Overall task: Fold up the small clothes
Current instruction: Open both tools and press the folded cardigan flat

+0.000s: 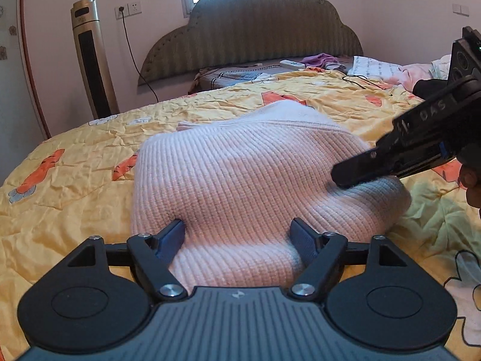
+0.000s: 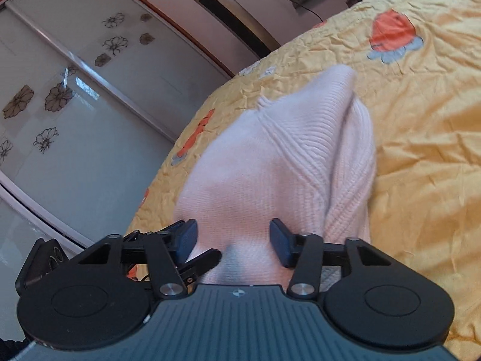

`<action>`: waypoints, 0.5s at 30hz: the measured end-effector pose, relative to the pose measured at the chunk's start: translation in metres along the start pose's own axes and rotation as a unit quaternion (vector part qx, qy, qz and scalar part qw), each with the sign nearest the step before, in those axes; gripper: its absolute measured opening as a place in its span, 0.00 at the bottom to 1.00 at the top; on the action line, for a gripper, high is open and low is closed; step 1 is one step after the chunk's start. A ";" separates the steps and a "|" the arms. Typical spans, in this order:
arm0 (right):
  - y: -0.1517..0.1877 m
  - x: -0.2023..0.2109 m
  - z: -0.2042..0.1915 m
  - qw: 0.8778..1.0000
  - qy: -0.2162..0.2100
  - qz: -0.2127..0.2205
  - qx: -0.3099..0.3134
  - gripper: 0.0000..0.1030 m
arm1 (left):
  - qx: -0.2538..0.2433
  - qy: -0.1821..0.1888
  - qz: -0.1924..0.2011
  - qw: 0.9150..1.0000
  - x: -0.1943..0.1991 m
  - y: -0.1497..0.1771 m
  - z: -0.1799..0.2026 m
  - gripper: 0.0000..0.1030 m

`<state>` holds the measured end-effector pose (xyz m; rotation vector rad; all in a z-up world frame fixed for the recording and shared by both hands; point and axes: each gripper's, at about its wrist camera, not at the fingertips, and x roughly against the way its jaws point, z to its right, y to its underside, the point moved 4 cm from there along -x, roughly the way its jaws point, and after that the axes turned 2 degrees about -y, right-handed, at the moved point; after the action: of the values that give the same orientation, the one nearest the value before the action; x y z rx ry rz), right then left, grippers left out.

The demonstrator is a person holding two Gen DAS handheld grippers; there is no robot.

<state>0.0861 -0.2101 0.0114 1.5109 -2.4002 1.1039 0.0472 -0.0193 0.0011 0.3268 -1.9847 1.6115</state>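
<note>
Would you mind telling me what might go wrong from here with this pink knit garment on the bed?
1. The pink knit garment bulges between the spread fingers of the left tool; closing now may pinch several layers at once.
2. The right tool straddles a bunched part of the garment too, so pulling could drag the whole fold apart.
3. The yellow quilt beneath is crumpled, and a low grab might catch it as well.
</note>
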 end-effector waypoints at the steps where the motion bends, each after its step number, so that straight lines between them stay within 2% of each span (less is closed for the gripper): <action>1: 0.005 0.000 0.005 1.000 0.008 0.004 -0.012 0.16 | 0.005 0.001 0.004 1.000 -0.002 0.002 -0.001 0.78; 2: 0.009 -0.002 0.012 0.999 0.027 0.004 -0.017 0.01 | 0.004 0.000 0.007 1.000 -0.003 0.002 0.000 0.79; 5: 0.014 -0.001 0.016 1.000 0.014 0.011 -0.022 0.01 | 0.003 -0.007 0.009 1.000 0.006 -0.002 0.004 0.79; 7: 0.013 0.005 0.002 0.999 0.039 0.019 -0.003 0.04 | 0.007 -0.004 0.024 1.000 0.025 -0.007 0.004 0.80; 8: 0.014 0.010 -0.009 0.998 0.052 0.027 0.014 0.18 | 0.008 0.000 0.032 0.999 0.034 -0.008 0.002 0.80; 9: 0.016 0.015 -0.022 0.997 0.056 0.033 0.035 0.26 | 0.011 0.002 0.036 0.999 0.042 -0.007 0.000 0.80; 11: 0.022 0.021 -0.046 0.993 0.062 0.035 0.091 0.59 | 0.033 0.013 0.028 0.999 0.050 -0.002 -0.005 0.80; 12: 0.026 0.022 -0.055 0.992 0.063 0.033 0.108 0.64 | 0.043 0.023 0.022 0.999 0.051 0.002 -0.006 0.80; 15: 0.034 0.021 -0.059 0.989 0.073 0.019 0.130 0.65 | 0.034 0.029 0.027 0.999 0.050 0.011 -0.001 0.80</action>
<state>0.0313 -0.1808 0.0463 1.3991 -2.2663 1.5302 0.0007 -0.0082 0.0199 0.2516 -1.9140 1.7045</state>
